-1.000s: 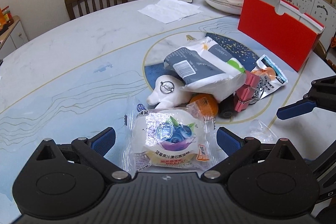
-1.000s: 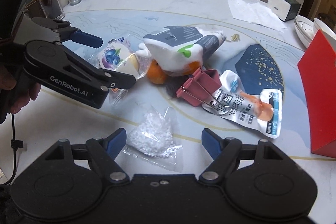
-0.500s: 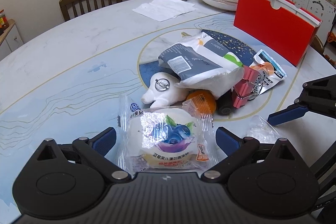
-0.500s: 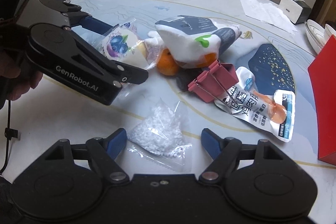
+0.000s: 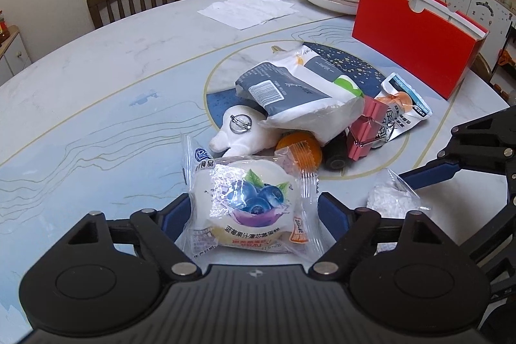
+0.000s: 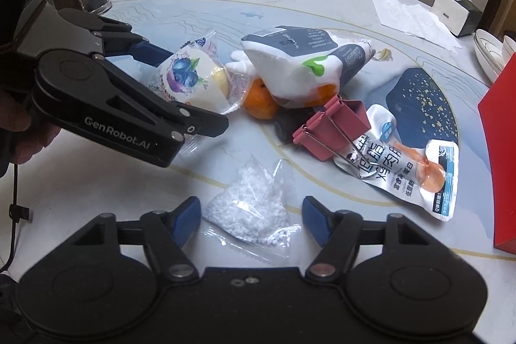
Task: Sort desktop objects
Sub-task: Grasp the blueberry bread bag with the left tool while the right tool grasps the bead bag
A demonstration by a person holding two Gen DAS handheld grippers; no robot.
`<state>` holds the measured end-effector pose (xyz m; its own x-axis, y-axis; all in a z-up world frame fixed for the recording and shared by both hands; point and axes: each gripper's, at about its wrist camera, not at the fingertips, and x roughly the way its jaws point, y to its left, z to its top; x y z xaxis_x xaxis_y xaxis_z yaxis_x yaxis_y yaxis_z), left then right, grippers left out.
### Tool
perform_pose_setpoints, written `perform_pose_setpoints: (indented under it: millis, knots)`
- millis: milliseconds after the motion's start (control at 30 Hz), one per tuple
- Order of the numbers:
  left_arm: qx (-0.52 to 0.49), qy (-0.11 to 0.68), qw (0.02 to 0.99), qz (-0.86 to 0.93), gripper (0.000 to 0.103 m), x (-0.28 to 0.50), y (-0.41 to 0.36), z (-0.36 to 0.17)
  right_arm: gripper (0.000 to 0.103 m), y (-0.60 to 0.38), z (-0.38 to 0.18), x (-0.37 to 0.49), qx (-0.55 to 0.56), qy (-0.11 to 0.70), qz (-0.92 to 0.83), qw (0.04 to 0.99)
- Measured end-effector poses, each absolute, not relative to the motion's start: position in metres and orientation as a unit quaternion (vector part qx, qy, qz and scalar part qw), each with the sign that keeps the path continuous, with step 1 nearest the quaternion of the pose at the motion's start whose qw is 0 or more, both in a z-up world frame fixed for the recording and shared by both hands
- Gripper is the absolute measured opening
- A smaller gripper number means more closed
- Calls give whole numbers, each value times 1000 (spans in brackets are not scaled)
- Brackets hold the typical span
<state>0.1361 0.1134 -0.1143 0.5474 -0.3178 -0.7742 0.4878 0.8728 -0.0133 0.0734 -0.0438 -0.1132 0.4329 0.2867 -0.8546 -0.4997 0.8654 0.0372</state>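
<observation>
Barely begun, by the look of it: nothing sorted yet, everything still heaped near the middle of the round marble-patterned table point(image 5: 96, 79).

Left gripper point(image 5: 253, 208) straddling the clear-wrapped blueberry cake packet point(image 5: 248, 208), jaws closing, the packet between the blue pads; from the right wrist view the wrapper looks touched at its far side, but a firm pinch cannot be confirmed. Packet at 6 o'clock of the pile, resting on the table.

Right gripper point(image 6: 251, 215) straddling the small clear bag of white pellets point(image 6: 250, 208), jaws closing too, pads just beside the bag on either side and not yet pressing. Bag at about 5 o'clock of the pile in the left wrist view.

Left untouched in the heap: the grey-and-white soft paper-goods pack point(image 5: 303, 95) on top, leaning over the white plush toy with a round metal pin point(image 5: 242, 131), an orange fruit point(image 5: 301, 149) and a dark cylinder point(image 5: 335, 153); a pink binder clip point(image 5: 364, 131) at 3 o'clock, overlapping the white foil sausage pouch point(image 5: 403, 108).

Likely destination: the red open-topped cardboard box point(image 5: 416, 37) at 2 o'clock, standing well apart from the pile; contents not visible.

Judged remaining: both grasps to finish, then all the rest to be carried off and grouped.
</observation>
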Motion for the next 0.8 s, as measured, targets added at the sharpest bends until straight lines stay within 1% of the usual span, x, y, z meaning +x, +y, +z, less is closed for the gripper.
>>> perform_pose_setpoints:
  millis: [100,267,367,400,433,467,633,800]
  knots:
    - [97,417,874,-229,80,136,114,-113,61,-46,-113,74,-107,477,234,841]
    - [86,417,878,-221,75,133,115,-112,49,-49,-111,73,-101,474,234,843]
    - [78,416,880,-216,71,130,117,-109,45,-52,-111,73,-97,474,235,843]
    - [75,416,881,-214,68,129,118,-108,45,-53,-110,73,-96,474,234,843]
    - [72,416,881,-212,63,127,119,-107,42,-54,-110,72,-94,474,234,843]
    - [69,416,882,-209,62,127,120,-106,40,-55,-109,71,-92,475,235,843]
    - [57,418,884,-200,57,123,122,-106,39,-62,-108,68,-92,474,228,846]
    - [49,419,885,-196,56,117,121,-105,38,-68,-105,65,-89,470,225,849]
